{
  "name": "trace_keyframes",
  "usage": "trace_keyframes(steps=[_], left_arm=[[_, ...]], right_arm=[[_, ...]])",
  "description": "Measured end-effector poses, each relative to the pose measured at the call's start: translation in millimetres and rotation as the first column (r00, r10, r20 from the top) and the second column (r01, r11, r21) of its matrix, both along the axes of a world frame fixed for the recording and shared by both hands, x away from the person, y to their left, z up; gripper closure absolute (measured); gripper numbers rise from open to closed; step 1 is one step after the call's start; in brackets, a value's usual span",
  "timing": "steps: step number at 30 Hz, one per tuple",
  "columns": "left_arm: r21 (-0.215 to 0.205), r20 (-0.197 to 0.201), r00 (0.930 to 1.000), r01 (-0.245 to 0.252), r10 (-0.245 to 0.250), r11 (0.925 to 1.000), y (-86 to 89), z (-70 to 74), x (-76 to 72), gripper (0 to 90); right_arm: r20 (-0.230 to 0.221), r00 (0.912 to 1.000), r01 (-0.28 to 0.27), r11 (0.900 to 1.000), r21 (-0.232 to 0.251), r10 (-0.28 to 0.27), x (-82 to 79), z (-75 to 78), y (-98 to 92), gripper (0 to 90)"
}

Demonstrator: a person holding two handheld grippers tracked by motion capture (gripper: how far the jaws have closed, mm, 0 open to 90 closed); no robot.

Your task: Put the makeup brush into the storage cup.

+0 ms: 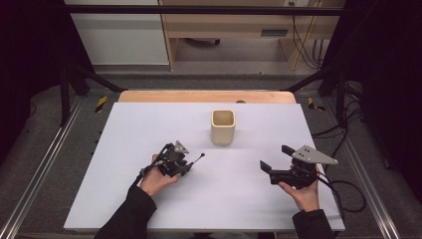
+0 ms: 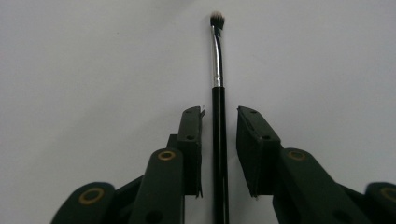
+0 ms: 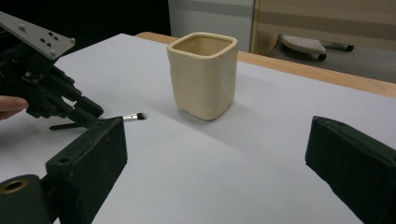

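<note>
Brush (image 2: pixel 217 93) lies between left gripper (image 2: pixel 219 116) fingers, apart; right gripper (image 3: pixel 215 154) fingers wide

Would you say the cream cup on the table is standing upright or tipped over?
Upright: the cream cup stands on its base on the white table, its square mouth facing up. The right gripper view shows level rim and vertical walls.

Brush (image 2: pixel 218 116) flat on tabletop (image 1: pixel 149 129), lying between the left gripper (image 1: pixel 191 164) jaws. Cup (image 1: pixel 223 127) upright behind, toward centre. Right gripper (image 1: pixel 273 159) well right of brush.
</note>
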State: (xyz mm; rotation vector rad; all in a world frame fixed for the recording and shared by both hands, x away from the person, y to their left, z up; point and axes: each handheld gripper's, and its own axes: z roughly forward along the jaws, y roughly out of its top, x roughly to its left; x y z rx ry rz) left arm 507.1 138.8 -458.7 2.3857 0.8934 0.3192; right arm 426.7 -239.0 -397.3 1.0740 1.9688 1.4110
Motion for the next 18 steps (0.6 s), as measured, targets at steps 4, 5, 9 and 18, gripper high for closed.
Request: trace_keyframes(steps=[4,5,9,18], left_arm=[[-0.008,0.001,1.0000,-0.002,0.002,1.0000,0.4,7.0,-1.0,58.5],[-0.008,0.005,1.0000,0.000,0.000,1.0000,0.5,8.9,-0.8,56.5],[-0.017,0.024,0.9996,-0.012,0.013,0.9998,1.3,16.8,-1.2,46.1],[0.043,-0.028,0.9995,0.013,-0.012,0.9990,-5.3,21.8,7.0,29.8]], right_arm=[[-0.001,1.0000,0.003,1.000,0.005,-0.003,-0.4,0.7,-0.4,5.9],[0.000,1.0000,0.004,1.000,0.005,-0.004,-0.5,0.8,-0.7,5.9],[0.002,1.0000,0.004,1.000,0.003,-0.004,-0.5,1.1,-1.2,5.9],[-0.001,1.0000,0.003,1.000,0.003,-0.003,-0.4,1.4,-1.3,5.9]])
